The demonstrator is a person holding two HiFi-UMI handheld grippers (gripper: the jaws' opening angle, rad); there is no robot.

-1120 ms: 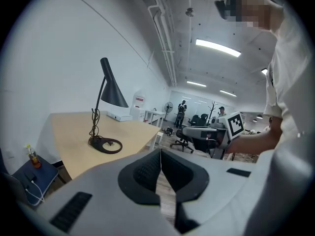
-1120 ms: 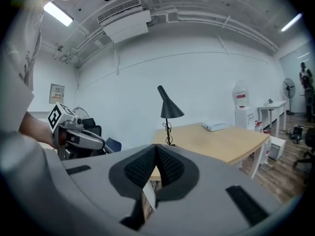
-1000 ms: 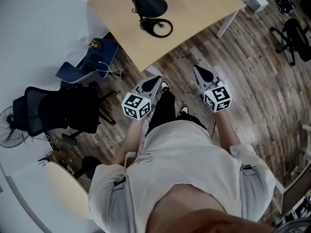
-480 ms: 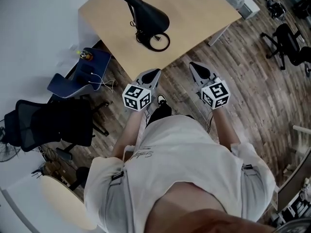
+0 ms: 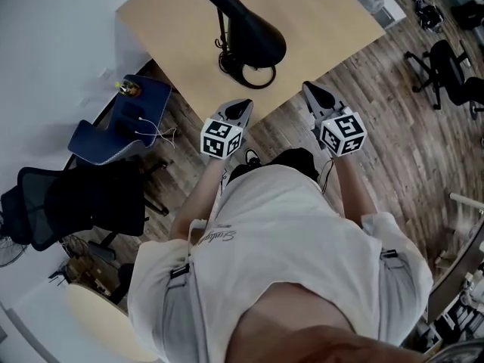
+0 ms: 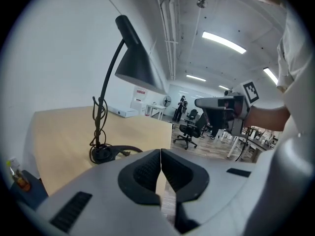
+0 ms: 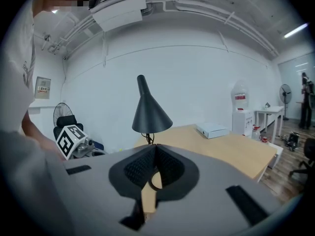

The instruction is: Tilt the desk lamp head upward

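At the tips of both tools the jaws stood pressed together, pinching nothing. The left gripper (image 5: 242, 109) and the right gripper (image 5: 311, 91) hung side by side just short of the desk (image 5: 166, 29) edge, both aimed at the lamp. The lamp head (image 5: 255, 35), a dark cone on a thin curved stem (image 6: 106, 77), drooped over its ring base (image 5: 253, 74) near the desk's front corner. I judged the shade light, smooth and slippery, and its joint rather stiff. Taking it by the rim or neck looked safest, with the base steadied, since the lamp might tip. A cord (image 6: 98, 119) wound round the stem could snag. A white box (image 7: 212, 130) lay well apart on the desk, and a black office chair (image 5: 83, 195) stood off to the left.
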